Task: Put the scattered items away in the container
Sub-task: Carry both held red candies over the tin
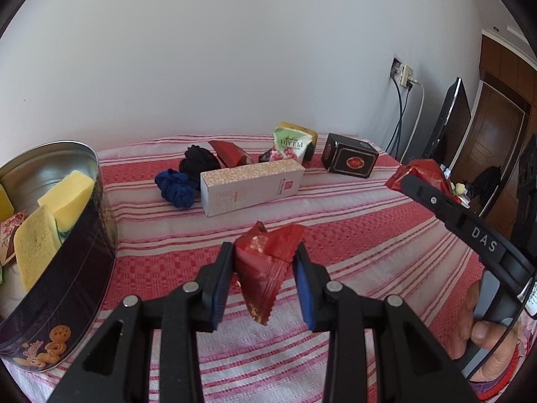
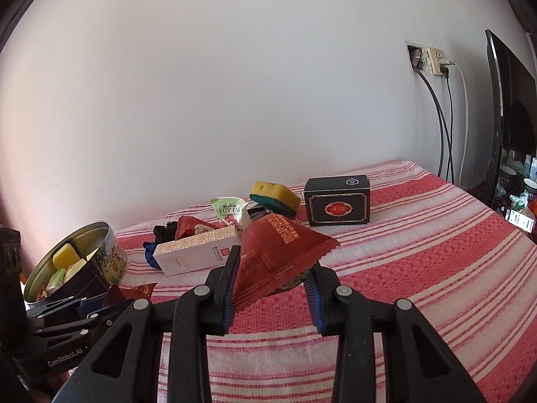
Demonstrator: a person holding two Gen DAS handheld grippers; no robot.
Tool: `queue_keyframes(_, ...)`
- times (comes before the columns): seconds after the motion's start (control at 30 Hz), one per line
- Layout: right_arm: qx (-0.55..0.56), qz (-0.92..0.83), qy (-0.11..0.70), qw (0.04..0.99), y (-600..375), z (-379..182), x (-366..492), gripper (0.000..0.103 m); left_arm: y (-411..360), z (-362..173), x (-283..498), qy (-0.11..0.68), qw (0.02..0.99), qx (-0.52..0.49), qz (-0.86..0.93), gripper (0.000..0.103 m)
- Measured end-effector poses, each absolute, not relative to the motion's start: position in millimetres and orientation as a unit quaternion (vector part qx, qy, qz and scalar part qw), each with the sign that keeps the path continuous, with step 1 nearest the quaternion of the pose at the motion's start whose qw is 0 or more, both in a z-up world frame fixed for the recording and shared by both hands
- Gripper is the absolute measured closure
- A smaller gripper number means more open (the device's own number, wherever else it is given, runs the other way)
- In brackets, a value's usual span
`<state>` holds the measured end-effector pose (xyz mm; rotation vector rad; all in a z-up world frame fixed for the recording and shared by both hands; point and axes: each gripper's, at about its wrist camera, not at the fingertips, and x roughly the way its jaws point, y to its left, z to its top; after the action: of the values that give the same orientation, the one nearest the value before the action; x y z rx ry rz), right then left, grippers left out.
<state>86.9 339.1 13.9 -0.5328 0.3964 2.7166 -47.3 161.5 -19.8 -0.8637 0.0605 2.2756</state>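
My left gripper (image 1: 265,275) is shut on a red snack packet (image 1: 265,265) and holds it above the striped cloth, right of the round cookie tin (image 1: 63,288). The tin holds yellow sponges (image 1: 67,198) and small packets. My right gripper (image 2: 272,282) is shut on another red packet (image 2: 278,255), held above the cloth; it shows in the left wrist view (image 1: 419,174) at the right. The tin (image 2: 114,252) stands at the left in the right wrist view, with the left gripper (image 2: 97,305) in front of it.
On the cloth at the back lie a long white box (image 1: 251,188), a blue scrunchie (image 1: 174,188), a black scrunchie (image 1: 198,163), a red packet (image 1: 231,152), a green PULADA packet (image 1: 290,146), a sponge (image 2: 275,198) and a black box (image 1: 349,159). A monitor (image 1: 449,121) stands right.
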Motion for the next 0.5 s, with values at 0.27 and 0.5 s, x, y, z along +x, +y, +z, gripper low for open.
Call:
queue_keyframes(0.27, -0.165, 0.967, 0.119, 0.156, 316.3, 18.8, 104.2, 0.066, 154.2, -18.7, -36.2, 0.028, 0.332, -0.325, 0.885, 0.069)
queue_keyframes(0.5, -0.151, 0.974, 0.102, 0.137, 295.2, 22.8, 113.9, 0.066, 142.7, -16.2, -22.5, 0.038, 0.311, -0.314, 0.896, 0.069)
